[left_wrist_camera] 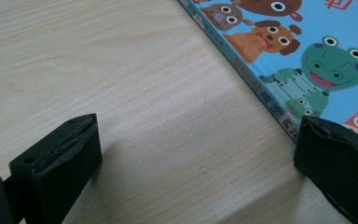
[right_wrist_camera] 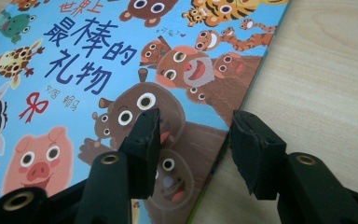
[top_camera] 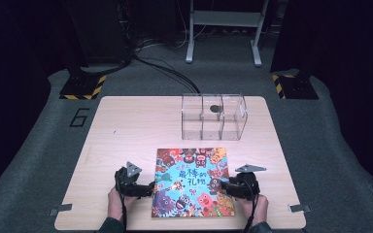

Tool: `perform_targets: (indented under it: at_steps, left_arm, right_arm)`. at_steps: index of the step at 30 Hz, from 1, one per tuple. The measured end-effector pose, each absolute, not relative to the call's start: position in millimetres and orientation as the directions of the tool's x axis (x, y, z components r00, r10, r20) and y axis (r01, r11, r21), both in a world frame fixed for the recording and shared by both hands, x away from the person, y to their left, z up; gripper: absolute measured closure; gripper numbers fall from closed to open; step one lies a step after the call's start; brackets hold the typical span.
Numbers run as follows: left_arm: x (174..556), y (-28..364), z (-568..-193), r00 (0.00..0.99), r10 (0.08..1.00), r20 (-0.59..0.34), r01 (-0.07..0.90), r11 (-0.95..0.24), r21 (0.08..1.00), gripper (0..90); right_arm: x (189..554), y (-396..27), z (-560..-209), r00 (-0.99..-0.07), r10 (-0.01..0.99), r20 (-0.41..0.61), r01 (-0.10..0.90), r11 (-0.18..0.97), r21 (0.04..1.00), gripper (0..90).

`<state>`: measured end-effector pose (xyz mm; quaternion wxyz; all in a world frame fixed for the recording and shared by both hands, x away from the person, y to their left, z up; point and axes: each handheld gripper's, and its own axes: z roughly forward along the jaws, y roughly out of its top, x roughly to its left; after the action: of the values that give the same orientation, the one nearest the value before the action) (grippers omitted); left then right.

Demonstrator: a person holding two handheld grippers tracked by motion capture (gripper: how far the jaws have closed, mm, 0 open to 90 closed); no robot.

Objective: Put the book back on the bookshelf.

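Counted two grippers nearest, at six o'clock of the table [top_camera: 126,126], one in each hand. Found the left gripper [left_wrist_camera: 193,140] with jaws spread wide, holding nothing, one jaw just beside the spine edge of the book [top_camera: 193,182]. Found the right gripper [right_wrist_camera: 193,135] with jaws narrower but not pressing, set astride the opposite edge, at three o'clock of the cover. Saw one book only, closed, lying flat between both grippers. Judged it stiff, thin and rather light, with a glossy, probably slippery cover; best pinched at a free edge, once raised a little. Noted farther, at twelve o'clock and well apart, one clear box [top_camera: 190,104] with inner dividers.
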<state>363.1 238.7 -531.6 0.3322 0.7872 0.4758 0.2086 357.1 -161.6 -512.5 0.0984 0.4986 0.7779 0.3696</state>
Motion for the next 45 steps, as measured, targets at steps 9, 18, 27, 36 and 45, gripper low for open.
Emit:
perform_targets:
  at_steps: [9, 18, 27, 36, 45]
  left_arm:
    - [363, 239, -531, 0.464, 0.886, 0.012, 0.613, -0.331, 0.717, 0.0]
    - [363, 239, -531, 0.465, 0.885, 0.013, 0.613, -0.332, 0.717, 0.0]
    - [363, 239, -531, 0.466, 0.885, 0.012, 0.615, -0.334, 0.715, 0.0]
    - [363, 240, -531, 0.468, 0.884, 0.014, 0.613, -0.336, 0.715, 0.0]
    - [363, 239, -531, 0.464, 0.886, 0.011, 0.614, -0.331, 0.717, 0.0]
  right_arm:
    - [391, -165, -500, -0.475, 0.853, 0.215, 0.727, 0.243, 0.642, 55.4]
    - [426, -162, -494, -0.454, 0.860, 0.232, 0.769, 0.246, 0.590, 61.5]
    - [452, -160, -493, -0.425, 0.875, 0.232, 0.815, 0.258, 0.519, 69.1]
    - [465, -164, -496, -0.424, 0.860, 0.284, 0.833, 0.248, 0.494, 66.9]
    - [470, -168, -500, -0.398, 0.844, 0.360, 0.863, 0.211, 0.459, 62.2]
